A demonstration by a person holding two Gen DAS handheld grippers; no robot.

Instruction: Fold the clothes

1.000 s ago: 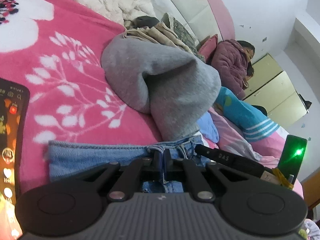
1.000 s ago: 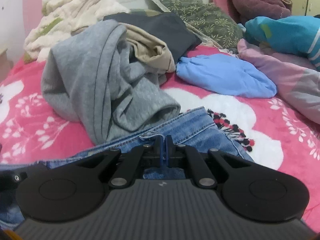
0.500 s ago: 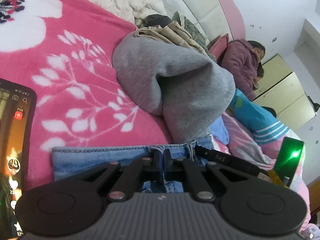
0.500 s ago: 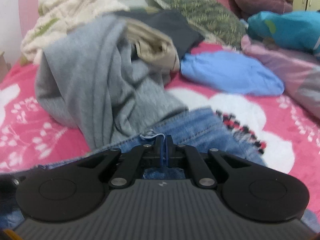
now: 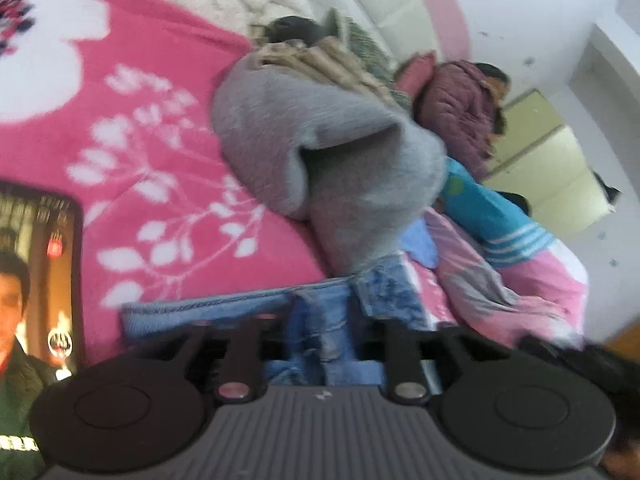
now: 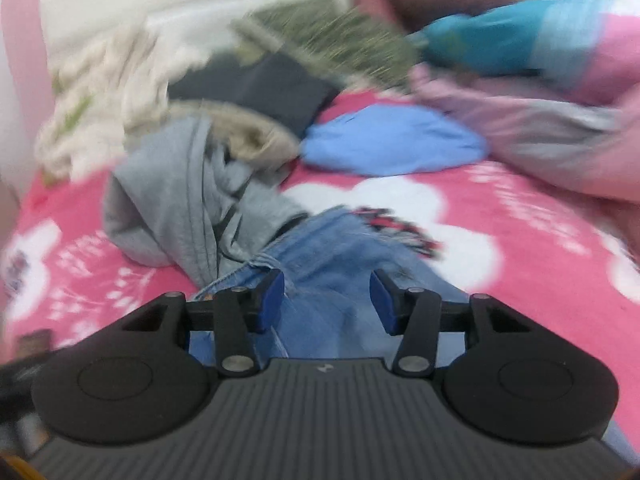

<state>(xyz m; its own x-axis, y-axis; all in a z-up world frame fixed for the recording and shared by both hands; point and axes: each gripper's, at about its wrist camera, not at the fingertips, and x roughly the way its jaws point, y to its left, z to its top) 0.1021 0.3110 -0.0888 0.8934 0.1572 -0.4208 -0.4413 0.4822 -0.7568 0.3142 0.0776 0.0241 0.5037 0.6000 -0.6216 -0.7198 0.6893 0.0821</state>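
Denim jeans lie low centre — both the left gripper and right gripper are opening, jaws half apart with the cloth between them but not pinched, so the release step seems in hand and a fresh grip for the next fold likely follows.

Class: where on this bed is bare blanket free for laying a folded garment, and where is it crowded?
Free: pink blanket between phone and grey sweatshirt; also right of the jeans. Crowded: the clothes heap behind the sweatshirt, by the blue garment.
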